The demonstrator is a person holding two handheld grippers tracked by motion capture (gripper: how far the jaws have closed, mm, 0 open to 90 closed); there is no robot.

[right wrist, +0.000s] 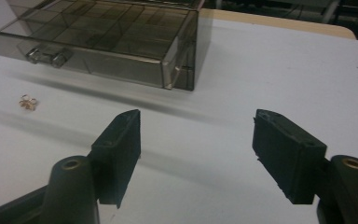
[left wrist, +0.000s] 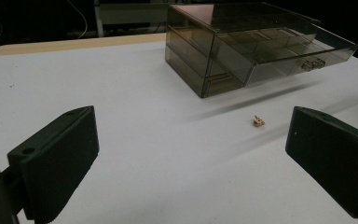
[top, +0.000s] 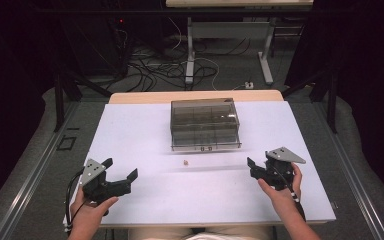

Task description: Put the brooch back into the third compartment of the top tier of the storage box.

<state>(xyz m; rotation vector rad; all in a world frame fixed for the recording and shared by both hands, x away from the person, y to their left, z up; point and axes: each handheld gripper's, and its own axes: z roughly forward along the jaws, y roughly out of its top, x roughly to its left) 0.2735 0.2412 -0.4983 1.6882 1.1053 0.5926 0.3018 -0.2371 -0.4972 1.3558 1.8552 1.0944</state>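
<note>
left gripper (top: 121,169) – jaws stood wide apart, empty | right gripper (right wrist: 196,149) – jaws apart, empty | gold clip (left wrist: 258,121) lay ahead of both | box (top: 205,123) beyond

- The place looked like a lab or a recording room set up for tests.
- Black curtains (top: 10,75) closed it in on both sides.
- Loose cables (top: 155,70) lay tangled on the grey floor beyond the white table (top: 130,135).
- A second desk's metal legs (top: 190,50) stood behind, with a power strip (top: 249,85) near them.
- A red indicator light (top: 121,21) glowed on dark equipment.
</note>
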